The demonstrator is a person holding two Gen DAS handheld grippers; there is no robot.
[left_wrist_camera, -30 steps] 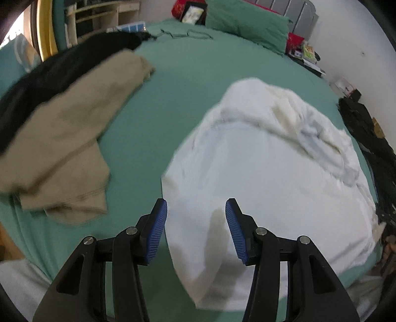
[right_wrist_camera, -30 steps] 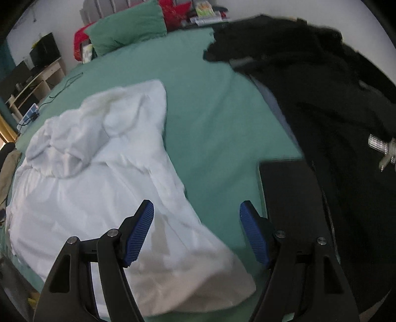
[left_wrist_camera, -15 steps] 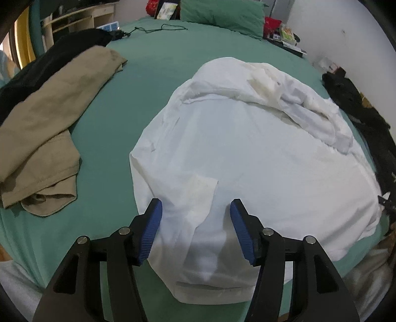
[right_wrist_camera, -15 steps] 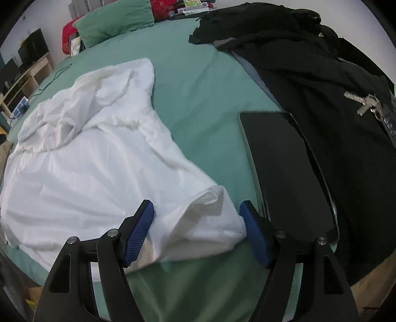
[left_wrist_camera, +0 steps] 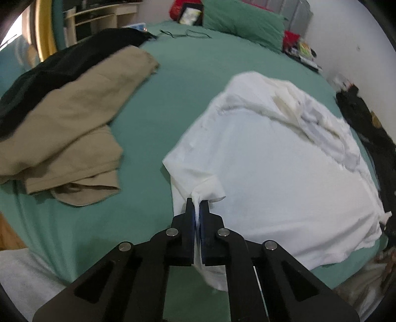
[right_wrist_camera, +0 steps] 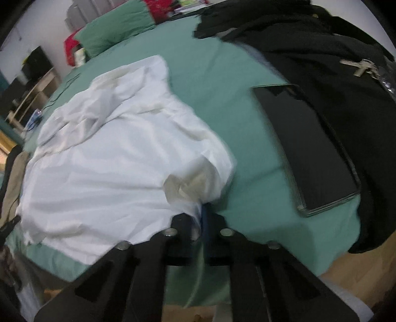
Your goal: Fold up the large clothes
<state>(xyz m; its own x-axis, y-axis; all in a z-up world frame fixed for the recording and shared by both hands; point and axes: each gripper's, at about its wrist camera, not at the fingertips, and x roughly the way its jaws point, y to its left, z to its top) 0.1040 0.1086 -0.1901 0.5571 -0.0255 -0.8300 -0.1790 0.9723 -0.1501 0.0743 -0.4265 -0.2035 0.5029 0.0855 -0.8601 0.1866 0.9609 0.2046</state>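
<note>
A large white garment [left_wrist_camera: 272, 158] lies spread on the green bed, crumpled at its far end; it also shows in the right wrist view [right_wrist_camera: 111, 158]. My left gripper [left_wrist_camera: 197, 205] is shut on the garment's near left corner, with white cloth pinched between the blue pads. My right gripper [right_wrist_camera: 201, 210] is shut on the garment's near right corner, where the cloth bunches up at the jaws.
Tan trousers [left_wrist_camera: 69, 128] lie over black clothes [left_wrist_camera: 61, 67] on the left. A black tablet [right_wrist_camera: 311, 148] and black garments with keys [right_wrist_camera: 341, 81] lie on the right. A green pillow [left_wrist_camera: 245, 22] sits at the bed's head. The bed edge [right_wrist_camera: 267, 242] is close below.
Both grippers were open over the garment's near edge. Now both have shut on its near corners and the cloth is pulled up at the jaws.
</note>
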